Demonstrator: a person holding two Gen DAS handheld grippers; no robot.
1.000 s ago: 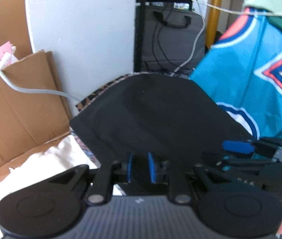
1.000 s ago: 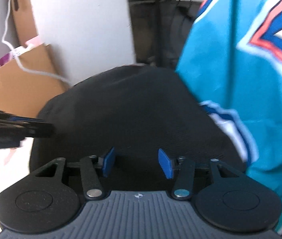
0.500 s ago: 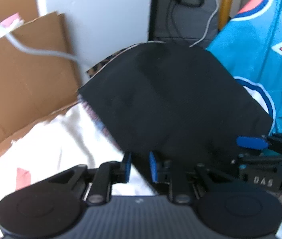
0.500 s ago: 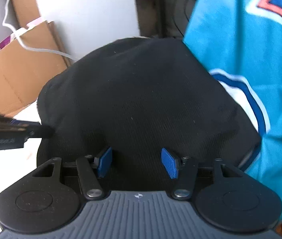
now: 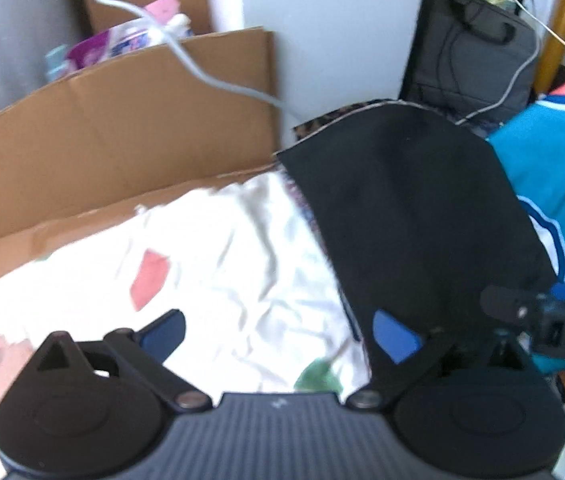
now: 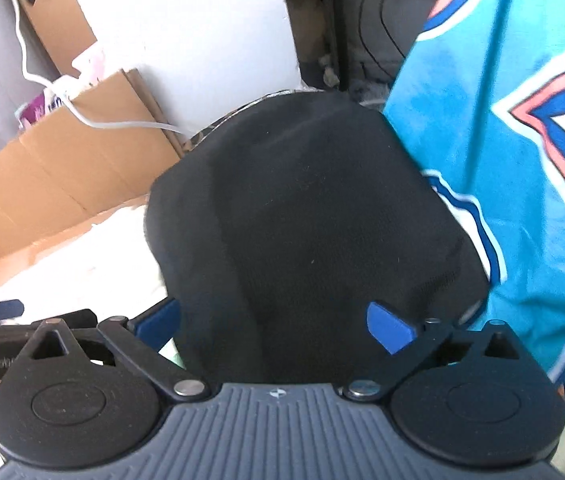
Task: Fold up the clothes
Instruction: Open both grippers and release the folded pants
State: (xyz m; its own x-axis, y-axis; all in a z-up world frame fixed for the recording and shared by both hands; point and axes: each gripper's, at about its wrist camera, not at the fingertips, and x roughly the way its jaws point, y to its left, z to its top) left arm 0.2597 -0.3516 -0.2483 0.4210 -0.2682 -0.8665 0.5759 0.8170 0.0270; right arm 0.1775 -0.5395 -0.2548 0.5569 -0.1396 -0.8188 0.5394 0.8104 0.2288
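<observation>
Two grippers stand over a folded black garment point(image 6: 306, 220), and both have their blue-tipped fingers spread wide apart with nothing clamped between them. The left gripper point(image 5: 278, 332) hangs above a crumpled white sheet point(image 5: 222, 248) printed with pink and green patches, and its right fingertip point(image 5: 394, 334) overlaps the near left edge of the black cloth; whether it touches cannot be told. The right gripper point(image 6: 278, 322) is centred over the near end of the same cloth, one finger on either side of it.

The garment is plain black, a matt fine-ribbed knit, lying flat in a compact rounded-rectangle shape with a smooth top and a faint lengthwise crease down the middle. Its far edge shows a thin pale seam line, and a strip of darker patterned fabric point(image 5: 322, 120) peeks from beneath that edge. It lies on the white sheet, with a teal jersey point(image 6: 502, 140) trimmed in white, blue and coral just beside it on the right, the jersey's hem touching or overlapping the black cloth's right edge.

Behind the sheet stands an open cardboard box point(image 5: 102, 128), with a white cable point(image 5: 218, 80) trailing across it. A grey bag point(image 5: 478, 60) sits farther back against a dark frame.
</observation>
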